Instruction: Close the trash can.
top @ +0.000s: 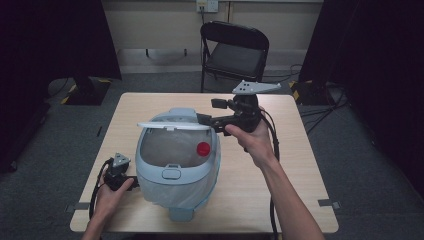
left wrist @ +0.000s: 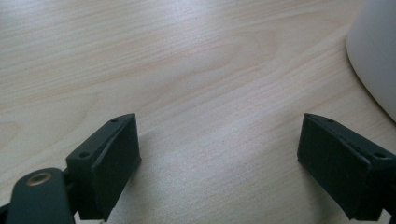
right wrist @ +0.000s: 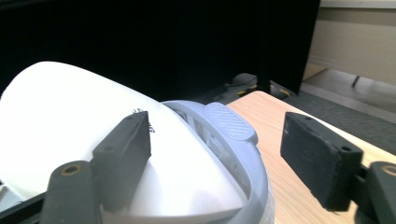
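Rice cooker (left wrist: 378,51) cropped at frame edge

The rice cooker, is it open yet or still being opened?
Done: the rice cooker shows its inside, with the lid up. In hand: the right claw sits open around the lid's edge, not pinching. The left claw rests open on the table. Left: I can't tell what comes next.
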Tool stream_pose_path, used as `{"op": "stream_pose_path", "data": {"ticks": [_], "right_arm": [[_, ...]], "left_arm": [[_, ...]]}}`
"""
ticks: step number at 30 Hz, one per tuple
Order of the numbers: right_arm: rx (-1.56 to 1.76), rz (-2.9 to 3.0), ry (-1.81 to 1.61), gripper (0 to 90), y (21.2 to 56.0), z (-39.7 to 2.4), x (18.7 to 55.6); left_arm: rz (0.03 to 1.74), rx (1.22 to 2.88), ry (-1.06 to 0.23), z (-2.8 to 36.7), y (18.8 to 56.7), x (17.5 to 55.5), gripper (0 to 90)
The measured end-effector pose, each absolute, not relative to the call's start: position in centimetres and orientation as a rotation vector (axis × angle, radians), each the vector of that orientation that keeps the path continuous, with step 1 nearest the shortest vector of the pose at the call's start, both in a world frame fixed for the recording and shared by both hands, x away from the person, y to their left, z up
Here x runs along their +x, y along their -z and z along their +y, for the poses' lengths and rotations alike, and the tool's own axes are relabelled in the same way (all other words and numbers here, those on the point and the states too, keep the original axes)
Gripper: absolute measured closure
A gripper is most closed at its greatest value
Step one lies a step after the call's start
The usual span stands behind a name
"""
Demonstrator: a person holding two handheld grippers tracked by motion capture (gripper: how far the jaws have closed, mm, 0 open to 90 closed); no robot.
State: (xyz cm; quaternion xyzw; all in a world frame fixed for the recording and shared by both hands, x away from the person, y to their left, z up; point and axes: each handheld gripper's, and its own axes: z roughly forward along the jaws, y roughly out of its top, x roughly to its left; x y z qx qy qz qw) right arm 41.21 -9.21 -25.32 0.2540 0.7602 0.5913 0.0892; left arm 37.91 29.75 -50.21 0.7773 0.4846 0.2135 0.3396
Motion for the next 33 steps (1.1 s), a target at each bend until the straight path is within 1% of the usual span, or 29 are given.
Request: {"op": "stream_pose_path", "data": {"ticks": [7, 15, 22, 28, 33], "right_arm": [[0.724, 2.288, -1.754, 21.7, 25.3, -8.5, 40.1], [0.723, 2.345, -1.748, 21.3, 27.0, -7.9, 39.0], [0.656, 2.414, -1.678, 15.5, 27.4, -6.3, 37.8], [0.599, 2.413, -1.665, 13.7, 27.7, -5.3, 37.0], [0.571, 2.401, -1.578, 13.9, 27.8, -4.5, 36.1]], "left_arm": [[1.263, 2.023, -0.556, 29.7, 50.2, 37.9, 12.4], [1.264, 2.024, -0.559, 29.7, 50.2, 37.9, 12.4], [1.263, 2.023, -0.556, 29.7, 50.2, 37.9, 12.4], [1.263, 2.023, -0.556, 29.7, 50.2, 37.9, 12.3], [1.263, 2.023, -0.556, 29.7, 50.2, 37.9, 12.4]]}}
